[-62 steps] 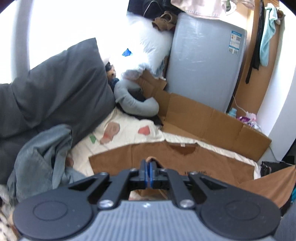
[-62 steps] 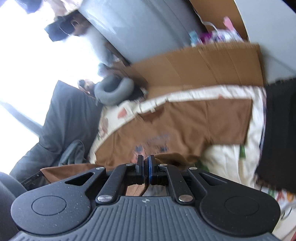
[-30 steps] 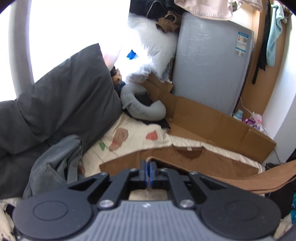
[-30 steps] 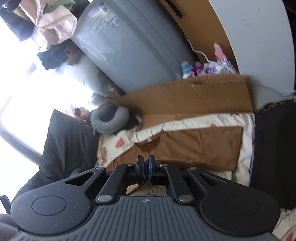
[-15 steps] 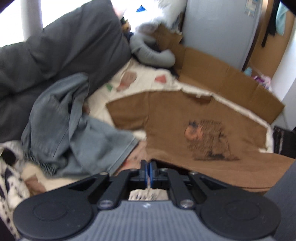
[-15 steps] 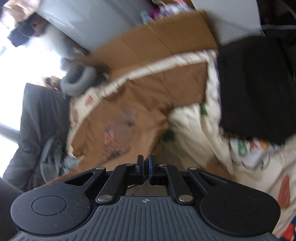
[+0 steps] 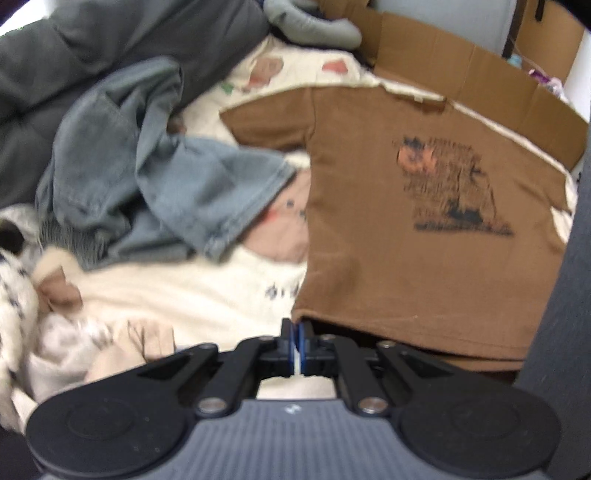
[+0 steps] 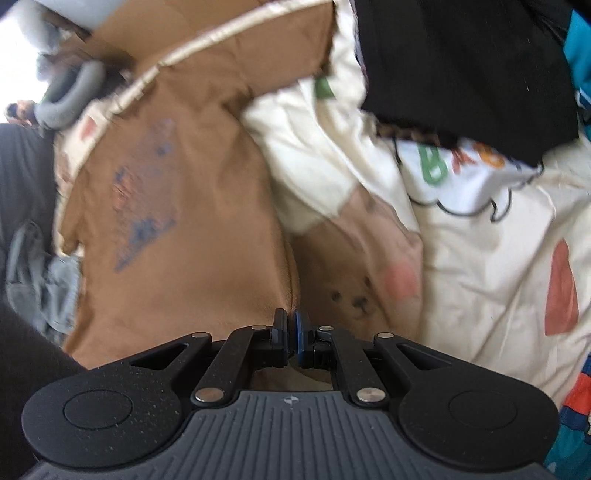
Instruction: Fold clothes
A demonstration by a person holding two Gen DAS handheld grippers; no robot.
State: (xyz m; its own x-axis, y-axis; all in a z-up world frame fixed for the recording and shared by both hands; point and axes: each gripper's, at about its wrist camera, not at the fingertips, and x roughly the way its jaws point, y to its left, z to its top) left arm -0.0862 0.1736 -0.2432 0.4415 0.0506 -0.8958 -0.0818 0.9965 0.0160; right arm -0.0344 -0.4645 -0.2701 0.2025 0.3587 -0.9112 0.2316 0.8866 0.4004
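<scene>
Where the cream printed bedspread [image 7: 192,295] covers the bed, it carries everything else in both views, with cartoon shapes and letters on it. Brown T-shirt [image 7: 388,229] lies spread flat on the bedspread, front up, dark and orange print [image 7: 450,184] on the chest, collar toward the cardboard sheet [image 7: 461,70] at the far edge, hem toward the camera. Both views blurred, so fine detail is not readable.

Dark grey pillow [image 7: 92,48] sits at far left of the left wrist view. Heap of grey-blue denim [image 7: 147,177] lies just beside the shirt's left sleeve, one leg end near the shirt's side seam. Black garment [image 8: 461,62] lies on the bedspread to the right of the shirt, apart from it. Grey neck pillow [image 7: 310,26] is at the head of the bed, past the collar.

Left tongs [image 7: 296,343]: jaws pressed together at the shirt's near left hem corner; fabric edge meets the blue pads [image 7: 301,338], so the hem corner appears pinched.

Right tongs [image 8: 290,339]: jaws pressed together at the shirt's near right hem corner, brown cloth running up from the pads. A bear face [image 8: 351,299] printed on the bedspread shows just right of these tongs.
</scene>
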